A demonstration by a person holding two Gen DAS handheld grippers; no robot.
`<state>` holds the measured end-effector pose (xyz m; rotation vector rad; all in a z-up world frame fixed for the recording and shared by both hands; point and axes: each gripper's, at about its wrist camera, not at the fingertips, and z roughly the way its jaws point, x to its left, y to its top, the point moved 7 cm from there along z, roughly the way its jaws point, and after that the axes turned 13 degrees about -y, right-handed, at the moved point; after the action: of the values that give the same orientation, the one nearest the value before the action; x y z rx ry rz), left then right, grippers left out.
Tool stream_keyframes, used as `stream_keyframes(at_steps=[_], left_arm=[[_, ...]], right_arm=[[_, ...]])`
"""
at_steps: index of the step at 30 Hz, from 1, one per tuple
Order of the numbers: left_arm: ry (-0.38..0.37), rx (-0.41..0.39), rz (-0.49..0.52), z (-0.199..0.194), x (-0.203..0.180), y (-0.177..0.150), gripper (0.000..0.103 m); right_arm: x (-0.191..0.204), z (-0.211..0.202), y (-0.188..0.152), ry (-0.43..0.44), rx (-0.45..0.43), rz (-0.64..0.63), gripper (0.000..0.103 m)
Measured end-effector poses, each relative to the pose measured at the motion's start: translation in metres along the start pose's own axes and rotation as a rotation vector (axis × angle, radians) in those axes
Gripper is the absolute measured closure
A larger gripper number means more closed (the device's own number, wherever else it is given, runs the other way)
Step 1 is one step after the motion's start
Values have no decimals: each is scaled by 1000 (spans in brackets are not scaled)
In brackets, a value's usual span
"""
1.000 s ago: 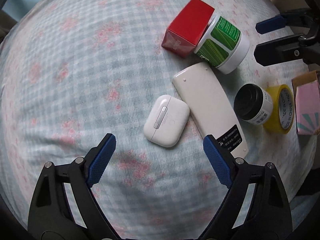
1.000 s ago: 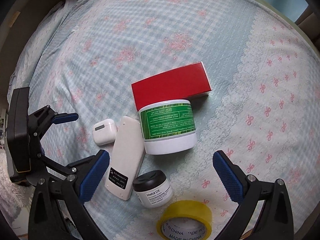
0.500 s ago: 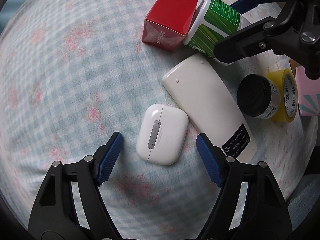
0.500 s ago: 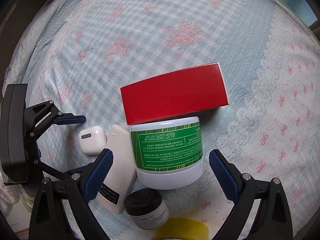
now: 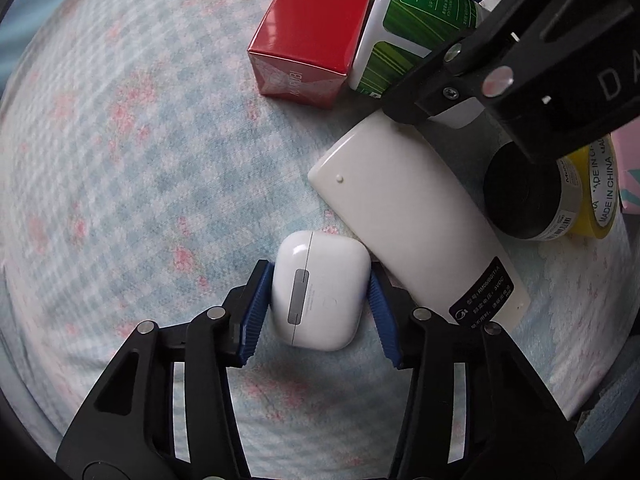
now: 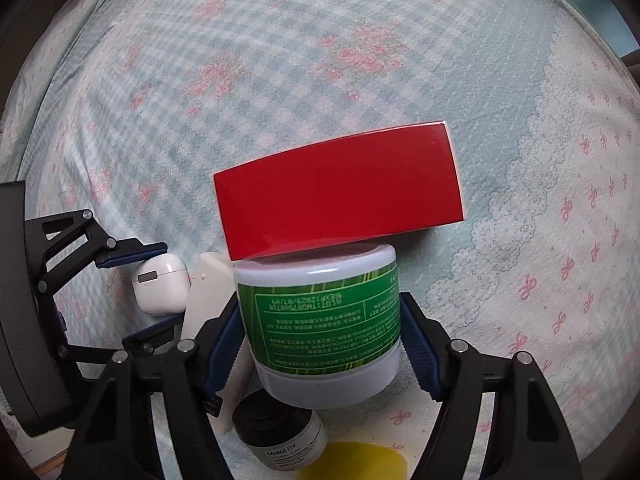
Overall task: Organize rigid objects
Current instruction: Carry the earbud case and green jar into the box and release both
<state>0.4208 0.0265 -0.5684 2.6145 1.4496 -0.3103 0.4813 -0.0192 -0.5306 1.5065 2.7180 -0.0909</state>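
My left gripper (image 5: 318, 310) is shut on a white earbuds case (image 5: 318, 304) that lies on the bed; the case also shows in the right wrist view (image 6: 162, 288). My right gripper (image 6: 324, 344) is shut on a white jar with a green label (image 6: 324, 328), its blue pads against both sides; the jar also shows in the left wrist view (image 5: 416, 36). A red box (image 6: 340, 188) lies against the jar's far end and shows in the left wrist view too (image 5: 316, 28). A white remote (image 5: 416, 224) lies between case and jar.
A small black-lidded jar (image 5: 524, 196) and a yellow tape roll (image 5: 596, 192) lie right of the remote. A pink box (image 5: 630, 176) sits at the far right edge. All rest on a checked floral bedsheet (image 6: 280, 60) that spreads far and left.
Both grippers moved forward and closed: the left one onto the earbuds case, the right one onto the green-labelled jar.
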Motion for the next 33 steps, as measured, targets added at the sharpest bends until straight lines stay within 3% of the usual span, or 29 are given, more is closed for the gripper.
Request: stream_keyframes(at_steps=[8, 9, 18, 33], left_arm=[[-1, -30, -16, 0, -9, -10, 59], [1, -33, -15, -10, -8, -28, 59], [-3, -68, -36, -40, -1, -50, 60], [-43, -164, -130, -118, -9, -83, 62]], right_arm=[[1, 0, -2, -25, -26, 45, 35], [2, 0, -3, -20, -26, 57, 35], [2, -10, -14, -5, -33, 114, 35], [-9, -83, -34, 29, -140, 200, 35]])
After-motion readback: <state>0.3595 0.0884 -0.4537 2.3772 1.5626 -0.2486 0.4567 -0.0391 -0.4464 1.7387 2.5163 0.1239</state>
